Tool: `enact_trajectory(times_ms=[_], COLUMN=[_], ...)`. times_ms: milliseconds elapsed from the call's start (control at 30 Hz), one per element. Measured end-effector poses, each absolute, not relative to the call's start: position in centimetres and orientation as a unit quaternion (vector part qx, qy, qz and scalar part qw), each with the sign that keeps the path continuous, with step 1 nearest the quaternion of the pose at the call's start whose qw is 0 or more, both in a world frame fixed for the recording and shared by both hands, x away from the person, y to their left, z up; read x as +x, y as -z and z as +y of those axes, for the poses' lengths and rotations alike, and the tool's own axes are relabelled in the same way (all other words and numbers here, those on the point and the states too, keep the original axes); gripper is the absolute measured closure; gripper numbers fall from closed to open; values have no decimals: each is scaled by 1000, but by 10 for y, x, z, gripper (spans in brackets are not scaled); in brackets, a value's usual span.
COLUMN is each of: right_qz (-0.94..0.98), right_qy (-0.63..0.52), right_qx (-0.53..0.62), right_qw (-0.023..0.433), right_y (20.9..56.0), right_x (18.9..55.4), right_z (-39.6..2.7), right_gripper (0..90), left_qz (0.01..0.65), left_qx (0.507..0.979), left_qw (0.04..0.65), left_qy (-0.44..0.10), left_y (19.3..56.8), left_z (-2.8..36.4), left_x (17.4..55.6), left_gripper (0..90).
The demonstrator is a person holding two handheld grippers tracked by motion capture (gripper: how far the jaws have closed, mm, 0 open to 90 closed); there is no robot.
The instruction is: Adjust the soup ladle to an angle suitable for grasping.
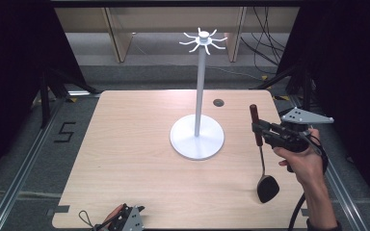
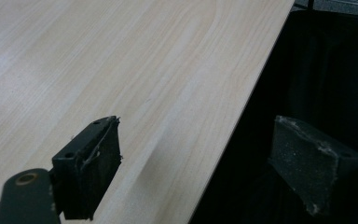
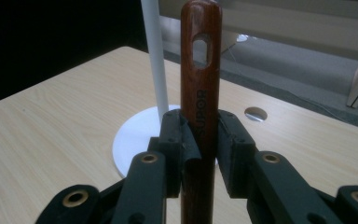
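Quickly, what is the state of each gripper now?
Left gripper: open, jaws wide apart, holding nothing.
Right gripper: closed on the wooden handle of the spatula.

A pale wood surface (image 1: 125,159) filled the middle of the frame. A white stand (image 1: 200,96) rose at centre, its round base on the wood and hooks fanned out at its top. At right, a hand (image 1: 304,161) held the right gripper (image 1: 259,129), its fingers clamped on the brown handle of a spatula (image 1: 261,159) whose black blade hung low at lower right. The left gripper (image 1: 120,220) lay at the bottom edge, left of centre.
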State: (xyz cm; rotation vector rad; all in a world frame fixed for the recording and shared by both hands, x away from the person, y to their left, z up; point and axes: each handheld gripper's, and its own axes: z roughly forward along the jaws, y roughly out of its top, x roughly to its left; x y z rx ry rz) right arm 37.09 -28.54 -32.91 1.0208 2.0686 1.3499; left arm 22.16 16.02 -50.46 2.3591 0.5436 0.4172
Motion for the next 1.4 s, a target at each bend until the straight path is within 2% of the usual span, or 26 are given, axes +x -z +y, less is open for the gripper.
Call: enact_trajectory(times_ms=[133, 267, 300, 567, 1400], right_qz=[742, 734, 734, 720, 720], right_qy=[-506, -517, -523, -551, -568], right_qx=[364, 381, 366, 356, 329], right_qw=[248, 221, 232, 228, 225], right_y=[323, 316, 315, 305, 255], right_x=[367, 361, 363, 362, 398], right_z=[-290, -294, -297, -298, -254], right_gripper=[740, 740, 740, 739, 739], left_qz=[207, 208, 208, 208, 209], left_qx=[905, 905, 905, 905, 904], left_qw=[335, 334, 335, 335, 336], left_qy=[-160, -160, -160, -160, -162], left_y=[505, 505, 505, 505, 505], left_z=[160, 160, 160, 160, 160], left_x=[222, 221, 222, 222, 222], left_gripper=[154, 154, 154, 154, 153])
